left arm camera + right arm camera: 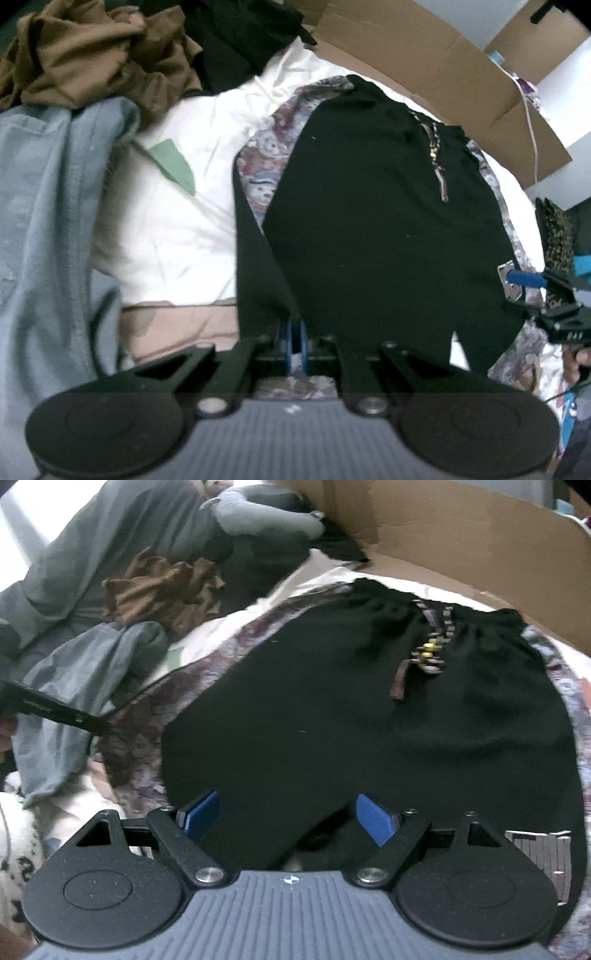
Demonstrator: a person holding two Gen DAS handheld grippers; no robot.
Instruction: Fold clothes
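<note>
left claw (294,343) pinching black shorts (376,206) | right claw (288,818) spread

The right gripper (288,821) hangs over the near hem of a pair of black shorts (369,720), its blue pads (375,823) spread wide with dark fabric between them. The shorts lie flat on a white sheet (221,627), patterned side panels showing at both edges, a drawstring with gold beads (428,650) trailing from the waistband. At far left the left gripper (55,709) reaches toward the patterned panel. Beyond lie a brown garment (162,587), grey-blue clothing (74,686) and a cardboard box (461,531).
</note>
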